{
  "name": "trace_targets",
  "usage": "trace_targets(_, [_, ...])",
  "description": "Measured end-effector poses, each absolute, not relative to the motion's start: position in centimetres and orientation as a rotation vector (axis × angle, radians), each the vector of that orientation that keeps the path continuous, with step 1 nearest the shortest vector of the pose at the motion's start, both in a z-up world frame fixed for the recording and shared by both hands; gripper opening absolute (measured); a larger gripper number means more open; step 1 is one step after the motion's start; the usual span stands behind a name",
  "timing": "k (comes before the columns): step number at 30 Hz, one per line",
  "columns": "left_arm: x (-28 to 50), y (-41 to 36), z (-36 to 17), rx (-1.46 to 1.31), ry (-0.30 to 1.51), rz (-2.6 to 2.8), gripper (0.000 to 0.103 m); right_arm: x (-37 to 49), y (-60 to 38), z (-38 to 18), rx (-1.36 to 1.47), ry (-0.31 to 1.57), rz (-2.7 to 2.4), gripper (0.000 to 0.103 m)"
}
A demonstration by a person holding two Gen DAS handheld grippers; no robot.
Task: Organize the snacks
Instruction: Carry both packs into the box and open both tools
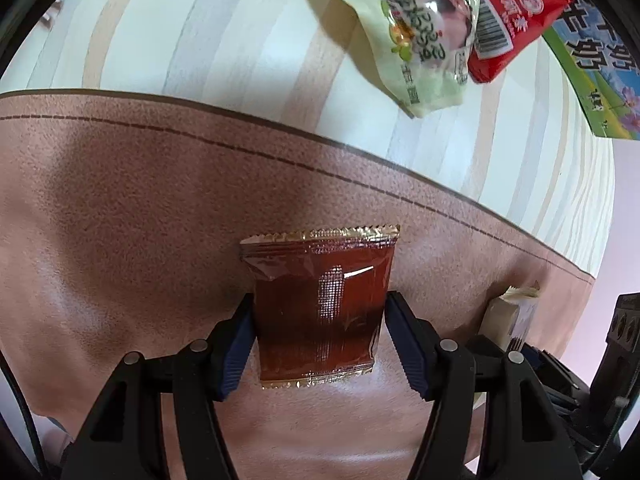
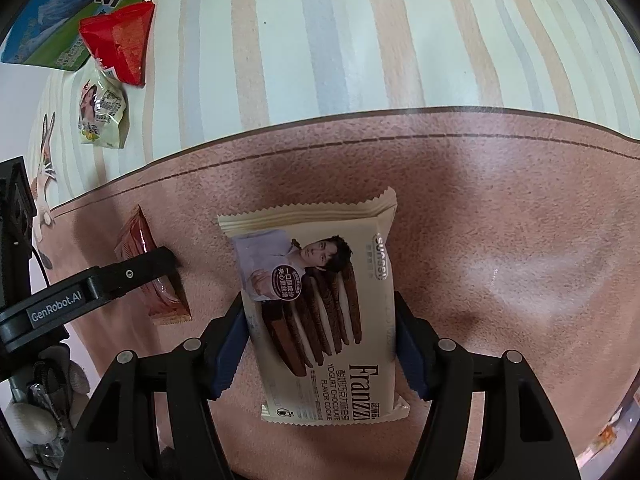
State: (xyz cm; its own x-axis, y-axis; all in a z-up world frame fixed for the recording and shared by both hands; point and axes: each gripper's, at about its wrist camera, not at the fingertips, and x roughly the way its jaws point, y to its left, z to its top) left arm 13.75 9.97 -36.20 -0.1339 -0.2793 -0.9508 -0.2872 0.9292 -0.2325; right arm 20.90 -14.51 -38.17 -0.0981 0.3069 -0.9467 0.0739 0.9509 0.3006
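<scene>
My left gripper (image 1: 320, 332) is shut on a dark red snack packet (image 1: 320, 300) with gold crimped ends, held just over the pink leather mat (image 1: 120, 200). My right gripper (image 2: 320, 336) is shut on a cream Franzzi cookie packet (image 2: 320, 300) over the same mat (image 2: 500, 220). In the right wrist view the left gripper's finger (image 2: 132, 270) and its red packet (image 2: 140, 248) show to the left. In the left wrist view the cream packet's edge (image 1: 508, 312) shows at the right.
On the striped tablecloth (image 1: 200, 32) beyond the mat lie a pale green snack bag (image 1: 416, 44), a red triangular packet (image 1: 516, 12) and a blue-green milk carton (image 1: 592, 64). The same three show at the upper left of the right wrist view (image 2: 100, 108).
</scene>
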Motion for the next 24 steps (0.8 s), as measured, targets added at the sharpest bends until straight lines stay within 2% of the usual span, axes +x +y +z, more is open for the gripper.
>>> trace_targets(6, [14.2, 11.1, -35.1, -0.371, 1.682, 0.014, 0.053, 20.5, -14.3, -38.5, 0.281, 1.641, 0.199, 0.065])
trace_targets(16, [14.5, 11.0, -33.7, -0.325, 1.657, 0.01, 0.052, 20.4, -13.9, -38.7, 0.272, 1.626, 0.212, 0.063])
trace_targets(24, [13.8, 9.2, -28.8, -0.358, 1.616, -0.101, 0.052, 19.9, -14.4, -35.7, 0.366, 1.551, 0.303, 0.062])
